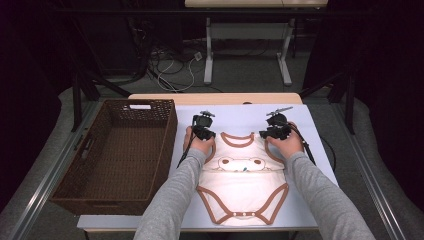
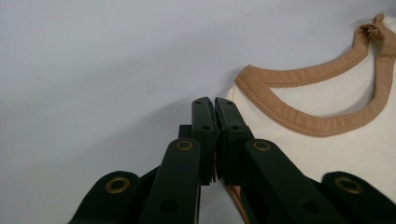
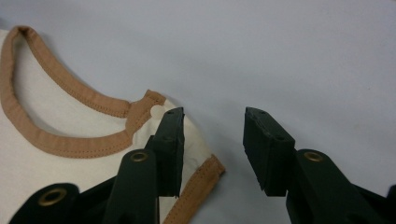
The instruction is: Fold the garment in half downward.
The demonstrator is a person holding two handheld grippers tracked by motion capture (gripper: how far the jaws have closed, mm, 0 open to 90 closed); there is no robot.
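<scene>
Wicker basket (image 1: 117, 155), dark brown, sits at the left of the table, its right wall just beside the pale blue sheet (image 1: 240, 115) that covers the tabletop

Baby bodysuit (image 1: 243, 175), cream with tan trim and a bear face print, lies flat on the sheet, neck opening toward the far edge, snap crotch toward the near edge, between the two grey-sleeved forearms

Left gripper (image 1: 204, 131) at the bodysuit's left shoulder. In the left gripper view the left gripper (image 2: 215, 105) has its jaws pressed together, tips at the shoulder edge beside the tan neckline; a sliver of tan trim shows low between them, but cannot tell whether cloth is actually pinched

Right gripper (image 1: 274, 131) at the right shoulder. In the right gripper view the right gripper (image 3: 212, 116) has jaws spread wide apart, one jaw over the shoulder cloth near the snap tab, the other over bare sheet, nothing held
</scene>
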